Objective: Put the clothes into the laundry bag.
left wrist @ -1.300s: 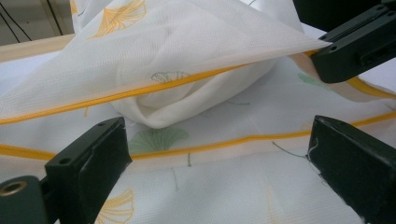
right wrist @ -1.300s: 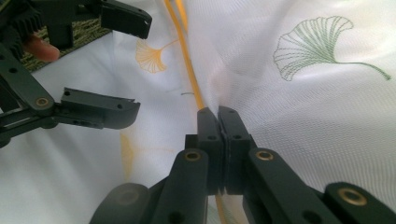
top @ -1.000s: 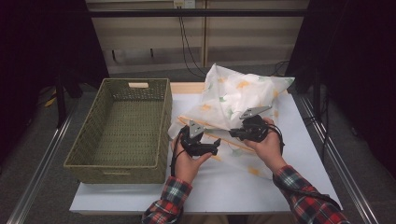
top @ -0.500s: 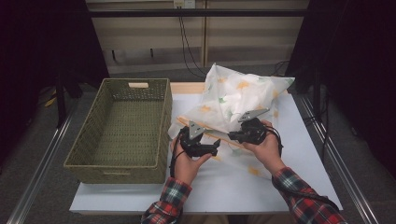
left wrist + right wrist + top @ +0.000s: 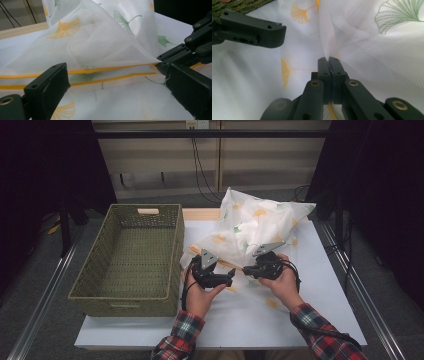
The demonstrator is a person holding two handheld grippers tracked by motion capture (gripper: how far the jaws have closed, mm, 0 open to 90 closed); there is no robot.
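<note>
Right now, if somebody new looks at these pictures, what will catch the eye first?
First the big white bag with yellow and green leaf prints, heaped on the table to the right of centre. The right gripper is clamped on its yellow-trimmed edge, while the left gripper is open just beside it. On the left stands a green woven basket with nothing in it.

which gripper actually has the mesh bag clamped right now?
The right gripper: its jaws are shut on the white mesh bag by its yellow-trimmed edge. The left gripper is open, jaws wide apart around that edge, not pinching.
</note>
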